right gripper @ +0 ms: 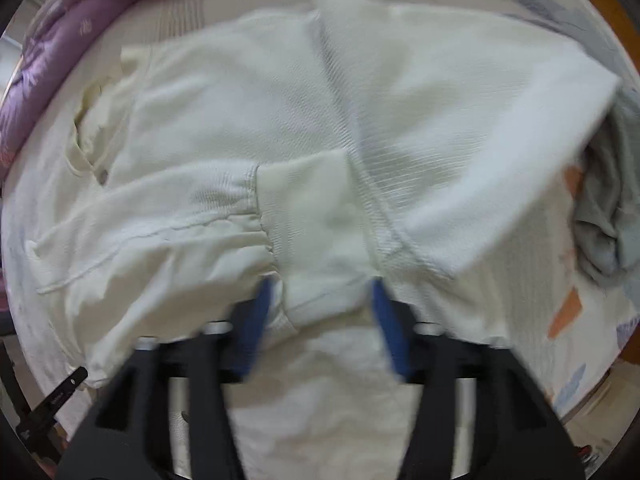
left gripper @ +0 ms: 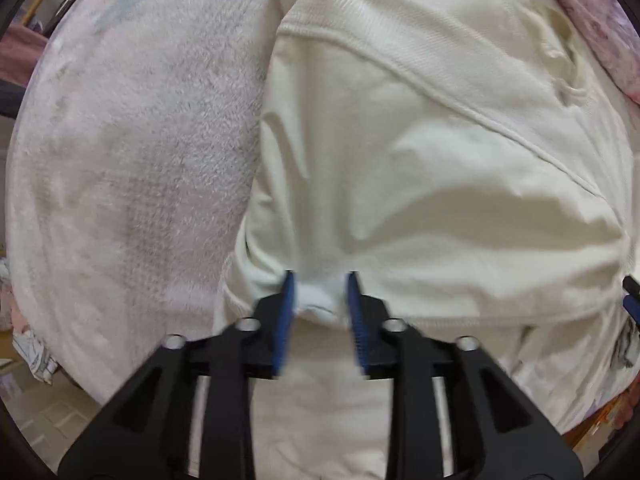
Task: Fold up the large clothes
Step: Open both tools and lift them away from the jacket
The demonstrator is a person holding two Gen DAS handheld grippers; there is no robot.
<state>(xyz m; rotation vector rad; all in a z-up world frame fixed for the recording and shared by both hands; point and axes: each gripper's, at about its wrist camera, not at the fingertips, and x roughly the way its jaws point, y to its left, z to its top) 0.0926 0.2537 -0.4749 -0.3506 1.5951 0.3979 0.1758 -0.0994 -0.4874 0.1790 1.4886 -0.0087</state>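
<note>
hoodie point(left gripper: 420, 160) lies cream and rumpled on the bed point(left gripper: 132, 152) | left tongs point(left gripper: 319, 280) parted a bit, fold between | right tongs point(right gripper: 322, 284) wider, cuff point(right gripper: 308, 216) between

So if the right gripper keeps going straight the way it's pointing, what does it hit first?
Most likely the ribbed cuff of the cream sweatshirt. The right gripper points down at it with its jaws apart, the cuff's edge lying between them; blur hides any contact.

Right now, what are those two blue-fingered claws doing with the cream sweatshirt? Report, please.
Left gripper open astride a cloth fold. Right gripper open over the ribbed cuff. Cream sweatshirt part-folded on the pale fleecy blanket. Grey garment lies clear.
</note>
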